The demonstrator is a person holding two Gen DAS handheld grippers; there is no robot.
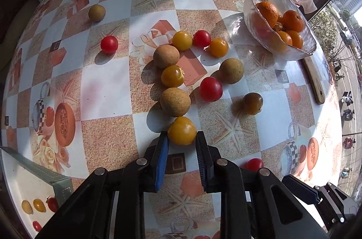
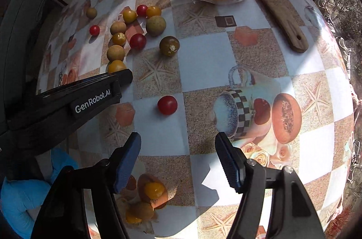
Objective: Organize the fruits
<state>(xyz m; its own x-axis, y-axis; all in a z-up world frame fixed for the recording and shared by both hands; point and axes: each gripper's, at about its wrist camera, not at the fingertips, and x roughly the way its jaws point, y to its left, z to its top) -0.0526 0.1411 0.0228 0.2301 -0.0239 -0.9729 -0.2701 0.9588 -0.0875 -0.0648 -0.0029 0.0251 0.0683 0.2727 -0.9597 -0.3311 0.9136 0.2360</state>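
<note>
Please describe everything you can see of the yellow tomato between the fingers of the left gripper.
The yellow tomato is small, round, smooth and glossy, amber-yellow, with a bright highlight on top. It sits on the patterned tablecloth, at the near end of the loose cluster of fruits. The left gripper is shut on it, one pad on each side. Behind it lies a tan, rough-skinned round fruit, very close; whether they touch is unclear.
</note>
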